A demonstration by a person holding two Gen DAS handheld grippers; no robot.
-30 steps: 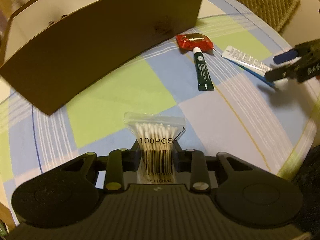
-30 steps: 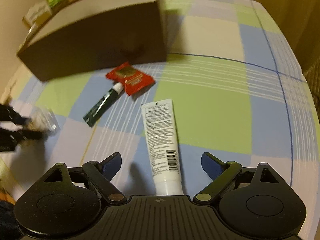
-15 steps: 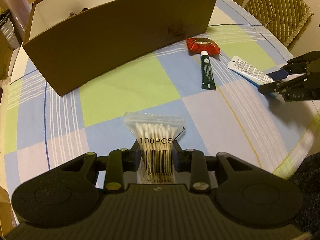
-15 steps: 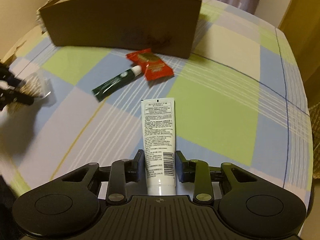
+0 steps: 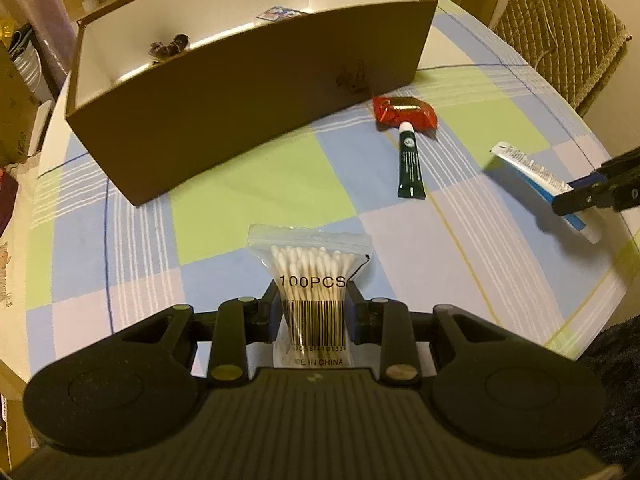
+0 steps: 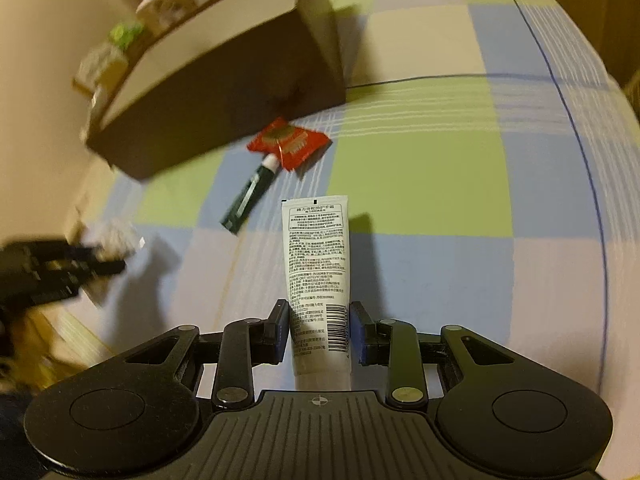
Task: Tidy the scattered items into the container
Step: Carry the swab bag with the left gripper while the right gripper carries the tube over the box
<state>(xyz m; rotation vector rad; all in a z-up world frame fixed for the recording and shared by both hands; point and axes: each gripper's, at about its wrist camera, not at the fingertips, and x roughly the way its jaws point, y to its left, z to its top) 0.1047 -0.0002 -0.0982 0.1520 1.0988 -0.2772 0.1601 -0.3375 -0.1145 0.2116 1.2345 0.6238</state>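
Note:
My left gripper (image 5: 313, 312) is shut on a clear bag of cotton swabs (image 5: 310, 268) and holds it above the checked tablecloth, in front of the brown cardboard box (image 5: 248, 92). My right gripper (image 6: 319, 330) is shut on a white cream tube (image 6: 317, 264) and holds it off the cloth. That tube also shows in the left wrist view (image 5: 536, 172), with the right gripper (image 5: 600, 192) at the right edge. A dark green tube (image 5: 410, 164) and a red packet (image 5: 404, 114) lie on the cloth beside the box's right corner. They show in the right wrist view too: green tube (image 6: 250, 196), red packet (image 6: 290, 142).
The box is open at the top with white inner walls; a small dark item (image 5: 170, 46) and a printed packet (image 5: 280, 12) lie inside. A padded chair (image 5: 560, 28) stands beyond the round table's far right edge. Cartons and clutter stand to the left of the table (image 5: 16, 92).
My right gripper closed on the white tube and lifted it. My left gripper rose with the swab bag, so the box's inside came into view.

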